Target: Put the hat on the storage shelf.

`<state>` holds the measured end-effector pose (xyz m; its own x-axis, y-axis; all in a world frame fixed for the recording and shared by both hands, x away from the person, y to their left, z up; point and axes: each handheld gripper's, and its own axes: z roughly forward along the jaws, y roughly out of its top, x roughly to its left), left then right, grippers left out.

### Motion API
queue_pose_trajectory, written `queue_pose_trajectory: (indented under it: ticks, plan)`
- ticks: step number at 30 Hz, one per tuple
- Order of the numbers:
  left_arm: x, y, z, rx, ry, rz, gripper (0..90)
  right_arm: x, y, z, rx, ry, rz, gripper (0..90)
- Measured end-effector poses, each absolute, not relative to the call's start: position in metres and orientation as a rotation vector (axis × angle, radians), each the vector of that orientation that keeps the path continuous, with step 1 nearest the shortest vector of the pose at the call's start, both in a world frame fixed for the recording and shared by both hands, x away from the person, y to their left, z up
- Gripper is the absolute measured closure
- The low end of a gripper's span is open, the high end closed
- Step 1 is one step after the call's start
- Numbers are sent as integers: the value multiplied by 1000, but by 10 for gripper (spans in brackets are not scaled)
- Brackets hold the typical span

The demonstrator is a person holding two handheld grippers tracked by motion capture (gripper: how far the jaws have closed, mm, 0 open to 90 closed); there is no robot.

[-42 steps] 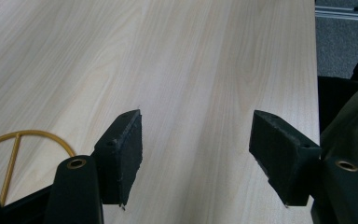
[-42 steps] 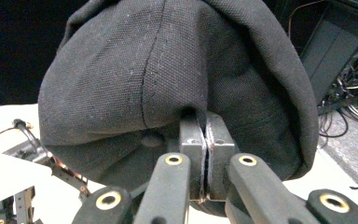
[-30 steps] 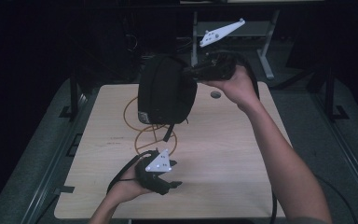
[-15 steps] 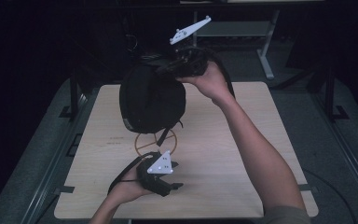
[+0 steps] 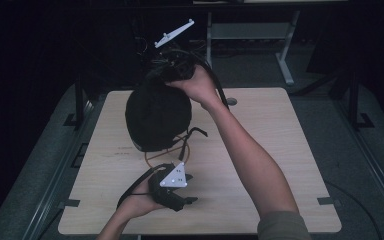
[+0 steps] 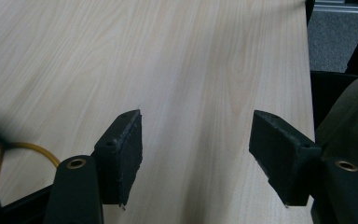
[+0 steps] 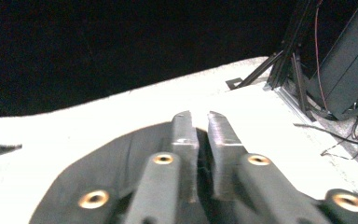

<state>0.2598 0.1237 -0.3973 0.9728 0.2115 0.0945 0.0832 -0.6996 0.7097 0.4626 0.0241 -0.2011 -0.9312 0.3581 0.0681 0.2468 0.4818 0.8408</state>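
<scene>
A rounded black fabric bag (image 5: 157,117) hangs over the far left of the wooden table (image 5: 280,150), its lower end near the top. My right gripper (image 5: 163,77) is raised above it and grips its upper edge. In the right gripper view the jaws (image 7: 201,135) stand almost together on a fold of that black fabric (image 7: 107,168). My left gripper (image 5: 190,189) rests low near the table's front edge, held in a hand. Its fingers (image 6: 121,149) are wide apart over bare wood, with nothing between them.
An orange cable (image 5: 152,157) loops on the table under the bag and shows as an orange cable (image 6: 9,149) at the left gripper view's lower left. A black strap (image 5: 196,132) dangles from the bag. Desk legs (image 5: 282,60) stand behind the table on dark floor.
My right gripper has carried the bag leftward and farther back, and the bag now hangs lower over the table's left half. The left gripper has stayed put.
</scene>
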Motion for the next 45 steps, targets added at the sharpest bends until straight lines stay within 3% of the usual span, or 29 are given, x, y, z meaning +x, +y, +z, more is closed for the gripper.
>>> queue_pose_trajectory:
  ticks: [4, 10, 24, 45]
  plan:
    - [259, 124, -398, 2336, 222, 205, 343, 465, 28, -206, 562, 2618, 1385, 596]
    - [261, 124, -399, 2344, 213, 210, 340, 467, 14, -214, 583, 2621, 1407, 522]
    - [262, 129, -400, 2332, 237, 225, 329, 458, -23, -227, 665, 2591, 1492, 404]
    - [266, 131, -404, 2323, 265, 231, 308, 436, -84, -239, 726, 2548, 1549, 317]
